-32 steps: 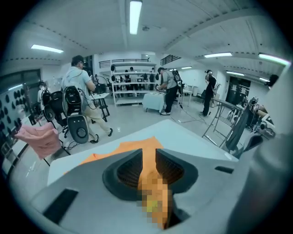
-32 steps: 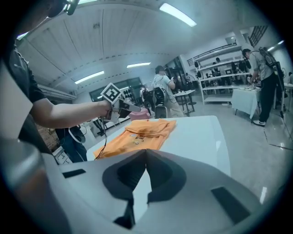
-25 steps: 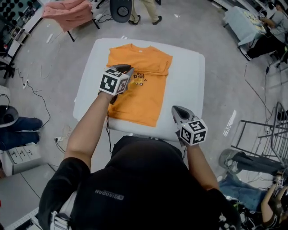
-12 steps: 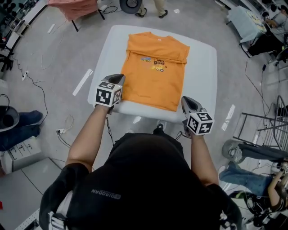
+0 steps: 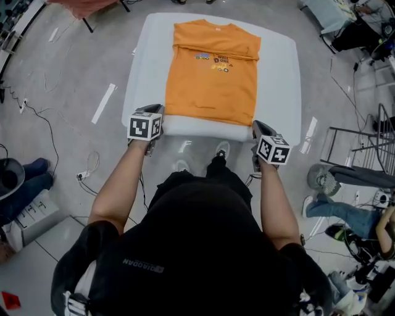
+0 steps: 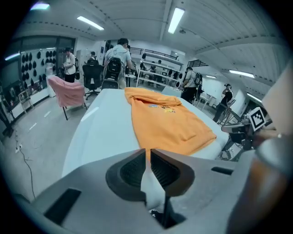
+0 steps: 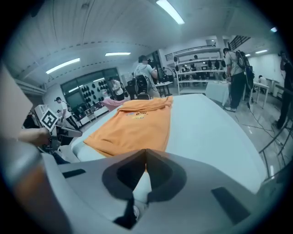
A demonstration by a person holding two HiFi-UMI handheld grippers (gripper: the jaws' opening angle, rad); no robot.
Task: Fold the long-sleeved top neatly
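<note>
A: Where do you hold your claws?
B: Your left gripper [image 5: 150, 109] and right gripper [image 5: 257, 126] hover at the white table's [image 5: 148, 55] near edge, jaws closed, both empty.
A: And the top?
B: The orange top [image 5: 213, 74] lies flat on the table beyond and between your grippers, collar farthest from you.

Chest print [image 5: 216, 62] on the orange top [image 5: 213, 92], beyond the left claw [image 5: 149, 108], too small to read; pink cloth [image 5: 83, 6], farther left of that claw, cut by the upper edge.
</note>
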